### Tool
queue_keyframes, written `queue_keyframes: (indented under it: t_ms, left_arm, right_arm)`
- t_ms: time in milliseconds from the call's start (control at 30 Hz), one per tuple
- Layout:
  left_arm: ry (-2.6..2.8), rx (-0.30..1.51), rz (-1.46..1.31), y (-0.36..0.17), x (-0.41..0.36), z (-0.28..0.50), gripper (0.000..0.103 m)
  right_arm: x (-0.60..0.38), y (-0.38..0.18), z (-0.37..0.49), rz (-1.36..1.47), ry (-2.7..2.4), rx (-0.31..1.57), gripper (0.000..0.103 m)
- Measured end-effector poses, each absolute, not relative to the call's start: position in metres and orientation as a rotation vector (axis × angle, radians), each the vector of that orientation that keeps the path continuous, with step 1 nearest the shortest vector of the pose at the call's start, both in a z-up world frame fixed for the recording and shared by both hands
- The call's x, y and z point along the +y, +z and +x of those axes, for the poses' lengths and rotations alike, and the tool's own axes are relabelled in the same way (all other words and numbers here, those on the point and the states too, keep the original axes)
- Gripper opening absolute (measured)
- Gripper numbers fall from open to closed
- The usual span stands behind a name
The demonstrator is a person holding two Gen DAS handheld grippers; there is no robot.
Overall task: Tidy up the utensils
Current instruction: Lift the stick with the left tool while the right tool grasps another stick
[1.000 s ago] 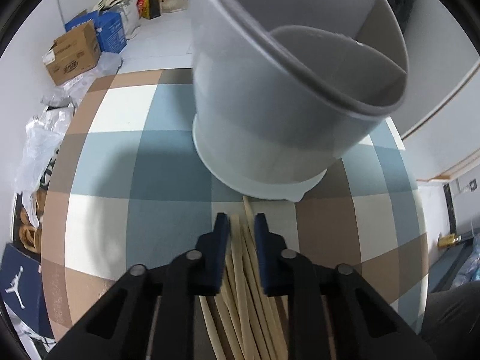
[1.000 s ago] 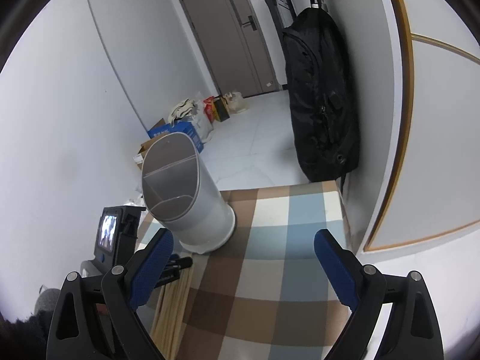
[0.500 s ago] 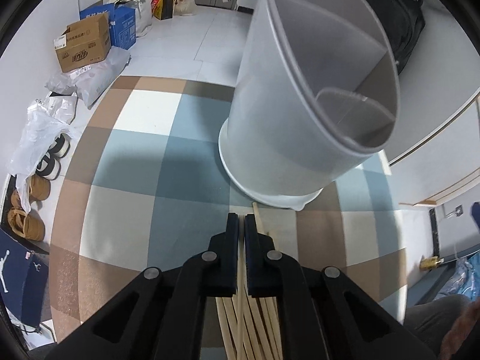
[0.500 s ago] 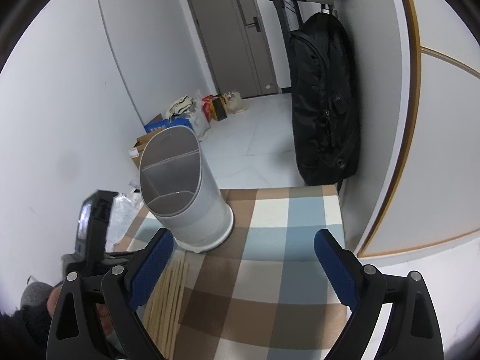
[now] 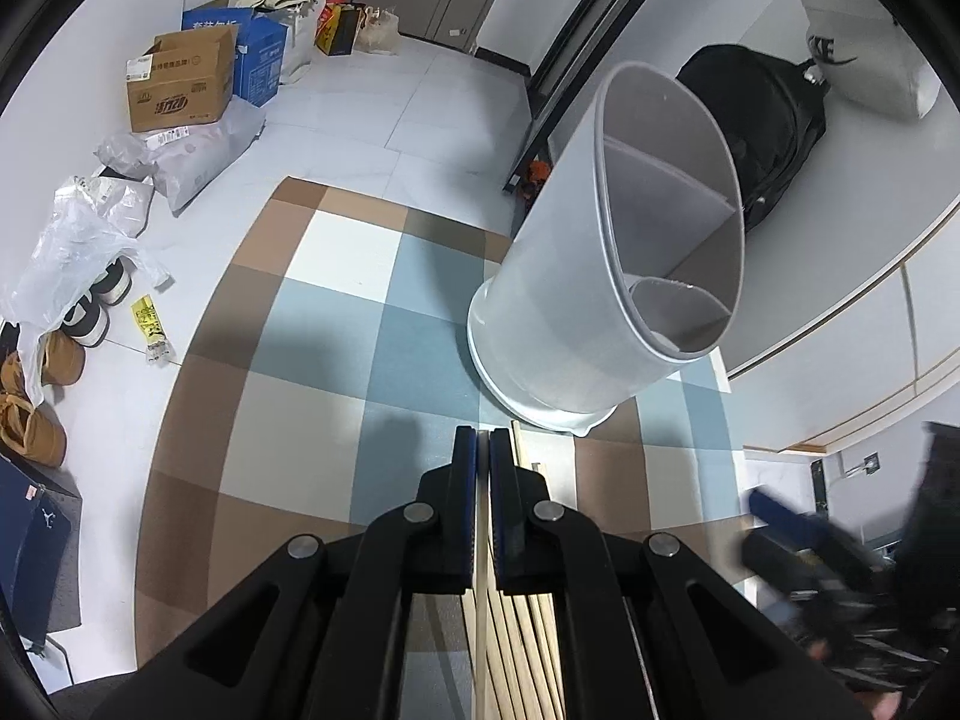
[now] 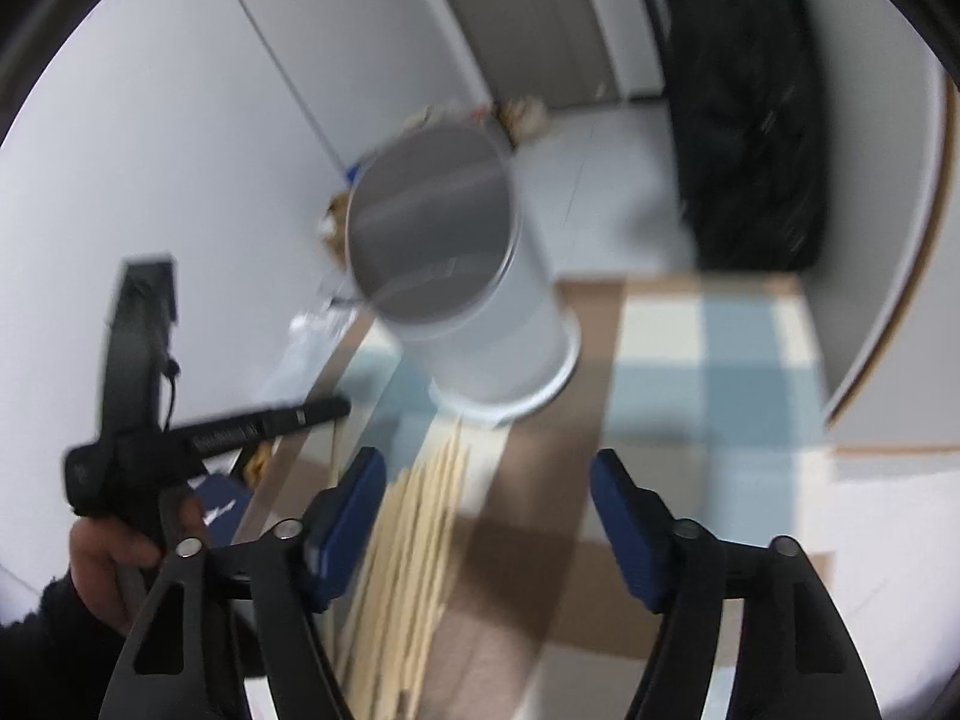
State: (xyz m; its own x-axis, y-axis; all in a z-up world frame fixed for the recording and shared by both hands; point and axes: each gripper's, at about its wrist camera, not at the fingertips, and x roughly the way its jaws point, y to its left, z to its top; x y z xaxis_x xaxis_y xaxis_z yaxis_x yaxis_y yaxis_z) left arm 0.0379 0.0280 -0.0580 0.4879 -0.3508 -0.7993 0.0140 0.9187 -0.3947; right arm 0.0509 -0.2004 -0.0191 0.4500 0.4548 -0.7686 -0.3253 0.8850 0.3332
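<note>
A white divided utensil holder (image 5: 606,264) stands on the checked tablecloth (image 5: 312,372); it also shows, blurred, in the right wrist view (image 6: 468,276). Several pale wooden chopsticks (image 5: 528,618) lie in a row in front of it, also in the right wrist view (image 6: 408,546). My left gripper (image 5: 483,450) is shut, raised above the table with a thin chopstick (image 5: 481,588) running between its jaws. It appears from the side in the right wrist view (image 6: 336,408). My right gripper (image 6: 486,498) is open and empty, low over the chopsticks.
Cardboard boxes (image 5: 180,87), bags and shoes (image 5: 90,300) lie on the floor to the left. A black backpack (image 5: 774,114) hangs behind the holder. The table's right edge meets a white wall (image 5: 840,324).
My left gripper closed on a chopstick and rose up and back from the holder. My right gripper swung down and left towards the chopsticks, its view now blurred.
</note>
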Motion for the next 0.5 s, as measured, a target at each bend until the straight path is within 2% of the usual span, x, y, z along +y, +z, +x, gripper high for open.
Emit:
queue_keyframes:
  t_ms: [167, 300, 500]
  left_arm:
    - [-0.243, 1.019, -0.395, -0.053, 0.045, 0.038, 0.0]
    - [-0.248, 1.003, -0.425, -0.051, 0.055, 0.038, 0.0]
    - [-0.249, 0.994, -0.449, -0.052, 0.065, 0.038, 0.0]
  right_arm:
    - [-0.171, -0.041, 0.055, 0.089, 0.518, 1.083, 0.055]
    - [-0.149, -0.058, 0.058, 0.013, 0.521, 1.114, 0.038]
    - [-0.141, -0.083, 0.078, 0.007, 0.463, 1.154, 0.029]
